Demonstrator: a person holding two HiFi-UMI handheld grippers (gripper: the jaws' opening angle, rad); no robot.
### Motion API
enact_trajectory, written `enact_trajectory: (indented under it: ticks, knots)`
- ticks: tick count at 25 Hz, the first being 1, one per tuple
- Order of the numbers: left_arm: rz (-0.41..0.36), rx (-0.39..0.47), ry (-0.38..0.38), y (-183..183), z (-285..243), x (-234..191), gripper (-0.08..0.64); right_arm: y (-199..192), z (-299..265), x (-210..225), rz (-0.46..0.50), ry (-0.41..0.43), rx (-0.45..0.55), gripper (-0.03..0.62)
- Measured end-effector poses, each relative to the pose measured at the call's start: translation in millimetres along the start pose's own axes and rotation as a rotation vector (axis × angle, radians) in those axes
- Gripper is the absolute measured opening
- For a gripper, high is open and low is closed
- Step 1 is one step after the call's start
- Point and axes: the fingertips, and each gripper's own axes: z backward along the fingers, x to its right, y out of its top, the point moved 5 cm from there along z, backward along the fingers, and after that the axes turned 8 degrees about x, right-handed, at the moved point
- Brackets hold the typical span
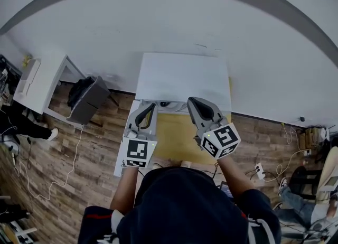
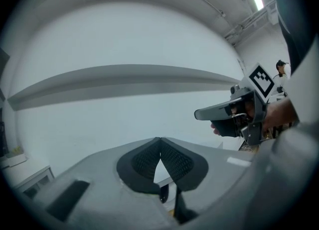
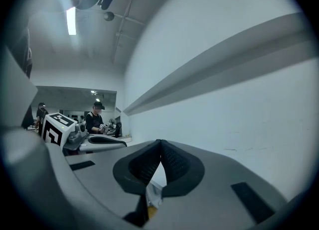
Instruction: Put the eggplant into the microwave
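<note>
The white microwave (image 1: 182,76) is seen from above, standing at the back of a yellow-topped table (image 1: 174,137) against the white wall. No eggplant shows in any view. My left gripper (image 1: 150,106) is held up in front of the microwave's left part, its jaws shut with nothing between them. My right gripper (image 1: 193,101) is raised beside it, also shut and empty. In the left gripper view the left gripper (image 2: 160,140) points level at the wall, with the right gripper (image 2: 204,115) off to its right. The right gripper view shows the right gripper (image 3: 160,142) shut, and the left gripper (image 3: 122,144) at its left.
A white desk (image 1: 39,82) and a dark bin (image 1: 87,99) stand on the wooden floor at the left. Cables and a power strip (image 1: 259,171) lie on the floor at the right. A person (image 3: 94,118) stands far off at another bench.
</note>
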Motion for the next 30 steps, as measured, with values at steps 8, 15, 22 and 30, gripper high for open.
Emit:
enact_trajectory:
  ticks: [8, 15, 22, 30]
  knots:
    - [-0.002, 0.019, 0.015, 10, 4, -1, 0.015, 15, 4, 4, 0.022, -0.016, 0.04, 0.012]
    - [-0.015, 0.019, 0.017, 14, 8, 1, 0.016, 14, 12, 6, 0.019, -0.034, 0.045, 0.012]
    - [-0.021, 0.012, 0.017, 14, 6, 4, 0.017, 10, 13, 10, 0.006, -0.03, 0.036, 0.012]
    - [-0.021, 0.006, 0.017, 11, 6, 8, 0.015, 6, 9, 9, -0.018, -0.035, 0.045, 0.012]
